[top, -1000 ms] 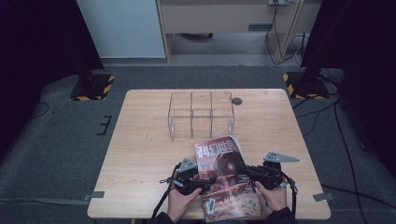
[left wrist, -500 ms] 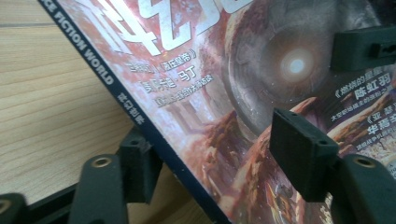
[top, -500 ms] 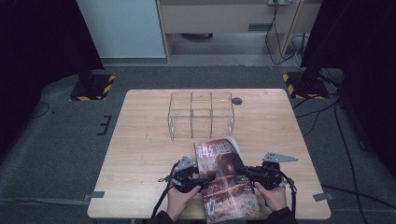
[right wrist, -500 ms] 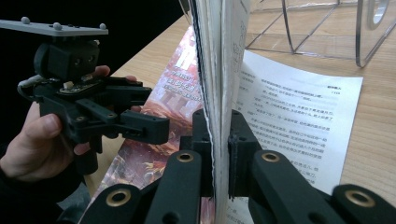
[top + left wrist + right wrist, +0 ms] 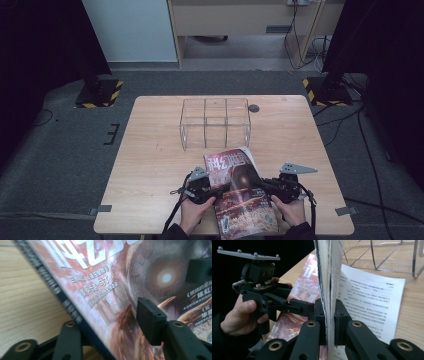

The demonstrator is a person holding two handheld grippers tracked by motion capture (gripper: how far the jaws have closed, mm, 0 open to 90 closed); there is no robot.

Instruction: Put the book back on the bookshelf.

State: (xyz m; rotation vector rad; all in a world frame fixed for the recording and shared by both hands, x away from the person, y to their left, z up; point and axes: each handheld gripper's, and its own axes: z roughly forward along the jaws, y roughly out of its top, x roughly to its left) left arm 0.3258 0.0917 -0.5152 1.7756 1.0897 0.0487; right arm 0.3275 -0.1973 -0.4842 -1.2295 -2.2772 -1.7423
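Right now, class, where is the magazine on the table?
In the high view the magazine lies at the table's near edge, between the left gripper and right gripper, just before the clear box.

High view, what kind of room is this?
Probably a lab or recording studio: a lone wooden table on grey carpet, hazard-striped stand bases either side, loose cables across the floor.

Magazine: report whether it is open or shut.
Open. The right gripper pinches some magazine pages on edge, baring a printed page flat on the table.
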